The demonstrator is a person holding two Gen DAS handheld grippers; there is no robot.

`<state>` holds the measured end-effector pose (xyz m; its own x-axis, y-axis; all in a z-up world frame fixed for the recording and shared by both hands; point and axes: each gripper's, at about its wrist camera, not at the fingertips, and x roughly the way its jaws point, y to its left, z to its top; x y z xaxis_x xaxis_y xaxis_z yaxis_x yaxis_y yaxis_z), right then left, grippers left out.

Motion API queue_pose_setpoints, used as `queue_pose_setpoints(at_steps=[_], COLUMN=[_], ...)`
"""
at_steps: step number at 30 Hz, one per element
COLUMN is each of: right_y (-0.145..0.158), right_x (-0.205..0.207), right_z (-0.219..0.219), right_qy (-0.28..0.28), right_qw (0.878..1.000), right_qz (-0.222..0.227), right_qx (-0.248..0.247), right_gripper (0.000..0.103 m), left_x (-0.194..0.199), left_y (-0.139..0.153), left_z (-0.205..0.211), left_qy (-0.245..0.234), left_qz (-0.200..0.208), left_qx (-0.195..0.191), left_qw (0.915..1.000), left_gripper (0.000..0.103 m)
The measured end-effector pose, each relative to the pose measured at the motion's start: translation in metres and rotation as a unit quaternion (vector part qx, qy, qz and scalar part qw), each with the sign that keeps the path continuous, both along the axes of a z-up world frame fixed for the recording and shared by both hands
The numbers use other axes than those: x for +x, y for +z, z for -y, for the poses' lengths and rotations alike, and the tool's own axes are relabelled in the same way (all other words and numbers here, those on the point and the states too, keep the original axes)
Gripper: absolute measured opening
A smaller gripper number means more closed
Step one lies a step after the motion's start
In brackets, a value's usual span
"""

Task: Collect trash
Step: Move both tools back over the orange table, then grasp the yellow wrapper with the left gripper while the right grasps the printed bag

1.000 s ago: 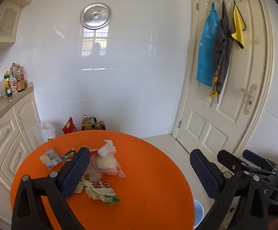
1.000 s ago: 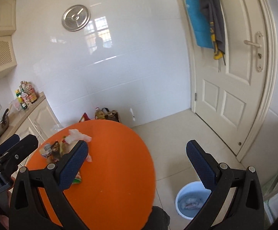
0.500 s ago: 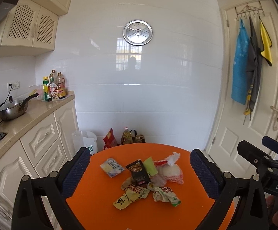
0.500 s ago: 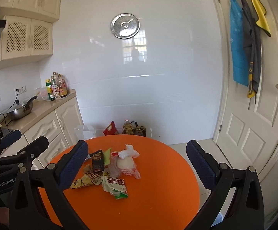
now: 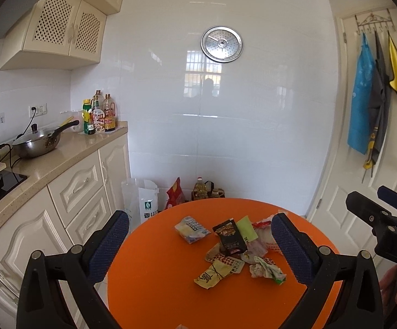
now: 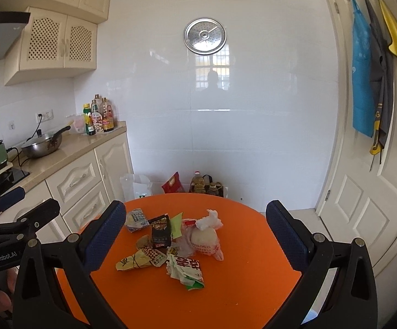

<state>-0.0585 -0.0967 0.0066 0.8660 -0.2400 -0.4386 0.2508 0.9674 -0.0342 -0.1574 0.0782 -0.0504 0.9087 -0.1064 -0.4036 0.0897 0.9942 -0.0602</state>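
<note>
Orange tabletop [image 6: 239, 296] at frame bottom holds every wrapper [image 6: 184, 271] uncollected; left gripper [image 5: 198, 249] and right gripper [image 6: 193, 235] fingers spread wide, empty.

Bright, even daylight in both views. Window glare sitting mid-way up the glossy white wall tiles [image 5: 226, 137], with a dark silhouette inside the reflection; same glare repeated on the wall from the right wrist. Soft highlight on the round metal disc [image 6: 204, 36]. Orange table [image 5: 157, 274] evenly lit, only faint shadows under the wrappers [image 6: 165, 249]. Heavy fisheye bending at the edges: door [image 6: 368, 164] and upper cabinets [image 5: 61, 33] curving inward. Black vignette in all corners. Centre sharp in both, slight softness toward the rims, gripper frames at the bottom dark and low in detail.
</note>
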Motion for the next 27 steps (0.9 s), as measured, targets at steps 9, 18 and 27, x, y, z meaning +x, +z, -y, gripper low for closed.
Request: queue_pose_setpoints(at_steps=[9,18,27], right_y=[-0.053,-0.14,-0.188], right_x=[0.032,0.066,0.092], right_z=[0.012,0.031,0.049], right_qy=[0.004,0.006,0.026], right_qw=[0.997,0.983,0.966], right_qz=[-0.074,-0.178,-0.232], right_qx=[0.013,0.048,0.109], right_gripper=[0.103,0.103,0.092], left_x=[0.072,0.183,0.283], left_y=[-0.029,-0.096,-0.142], left_z=[-0.011,-0.001,0.022], left_qy=[-0.015,-0.052,-0.089], left_qz=[-0.073,-0.17,-0.238], left_qx=[0.013,0.035,0.04], left_qw=[0.9971,0.9834,0.9663], left_gripper=[0.102,0.102,0.092])
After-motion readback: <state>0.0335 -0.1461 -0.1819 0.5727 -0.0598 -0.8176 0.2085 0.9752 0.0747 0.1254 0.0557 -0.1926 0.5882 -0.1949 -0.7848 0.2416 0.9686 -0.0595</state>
